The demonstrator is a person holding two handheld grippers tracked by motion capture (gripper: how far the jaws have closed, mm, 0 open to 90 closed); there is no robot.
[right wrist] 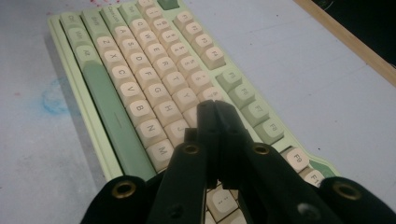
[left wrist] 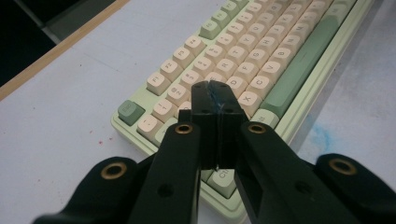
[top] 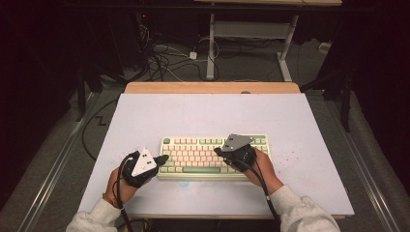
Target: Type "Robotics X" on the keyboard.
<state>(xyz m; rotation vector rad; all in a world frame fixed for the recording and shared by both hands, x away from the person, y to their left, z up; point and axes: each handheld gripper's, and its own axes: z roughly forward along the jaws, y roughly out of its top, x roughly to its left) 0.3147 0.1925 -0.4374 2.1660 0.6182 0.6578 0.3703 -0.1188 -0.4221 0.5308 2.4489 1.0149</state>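
A pale green keyboard [top: 212, 157] with cream keys lies near the front of the white table. My left gripper [top: 163, 158] is at its left end, jaws shut with nothing between them; in the left gripper view its tips [left wrist: 215, 91] hover over the left-hand letter keys of the keyboard [left wrist: 275, 51]. My right gripper [top: 218, 151] is over the right half of the keys, also shut and empty; in the right gripper view its tips [right wrist: 214, 108] sit above the middle letter rows of the keyboard [right wrist: 140, 84]. Whether either tip touches a key is unclear.
The white table top [top: 212, 116] has a wooden strip [top: 212, 87] along its far edge. A faint blue smudge [right wrist: 53, 100] marks the surface in front of the keyboard. Behind the table are another desk's legs [top: 211, 48] and floor cables [top: 159, 60].
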